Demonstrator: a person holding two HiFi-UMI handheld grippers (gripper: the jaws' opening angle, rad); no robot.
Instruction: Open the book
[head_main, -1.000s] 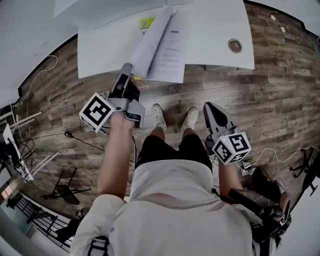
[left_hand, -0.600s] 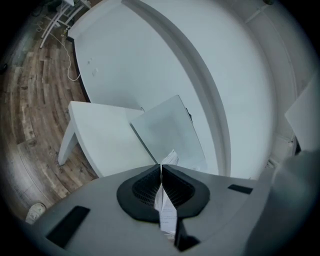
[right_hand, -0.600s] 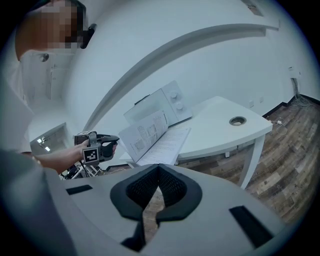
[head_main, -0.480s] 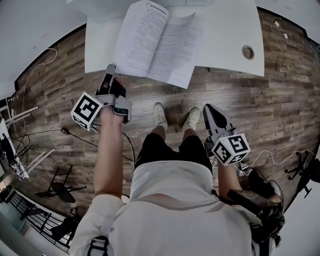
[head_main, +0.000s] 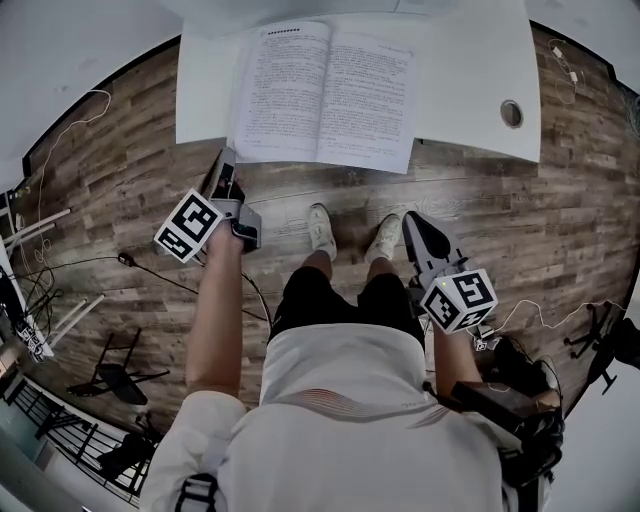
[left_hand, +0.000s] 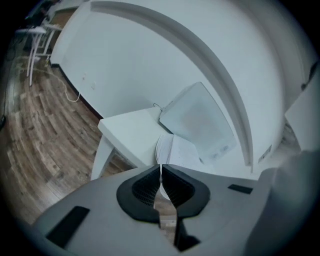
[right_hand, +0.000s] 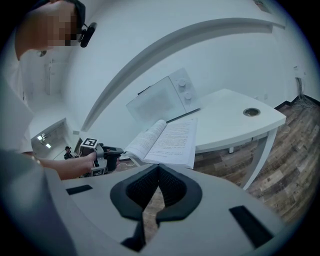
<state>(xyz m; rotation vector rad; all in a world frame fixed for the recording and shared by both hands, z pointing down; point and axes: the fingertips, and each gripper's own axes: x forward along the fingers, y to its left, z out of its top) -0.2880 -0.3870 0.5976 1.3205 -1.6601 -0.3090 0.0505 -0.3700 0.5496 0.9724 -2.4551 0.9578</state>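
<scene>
The left gripper (head_main: 224, 168) has its jaws pressed together on nothing, its tip just beside the near left corner of the book (head_main: 325, 95); the right gripper (head_main: 416, 224), likewise closed and empty, hangs well apart; the book lies open on the white table (head_main: 470, 70), overhanging its near edge.

In the head view, the book (head_main: 325, 95) lies at top centre on the table (head_main: 470, 80), overhanging its near edge. A cable hole (head_main: 512, 113) sits to the book's right. The left gripper (head_main: 225, 165) is just below the book's lower-left corner, seemingly apart from it. The right gripper (head_main: 415, 222) is at lower right, well apart.
</scene>
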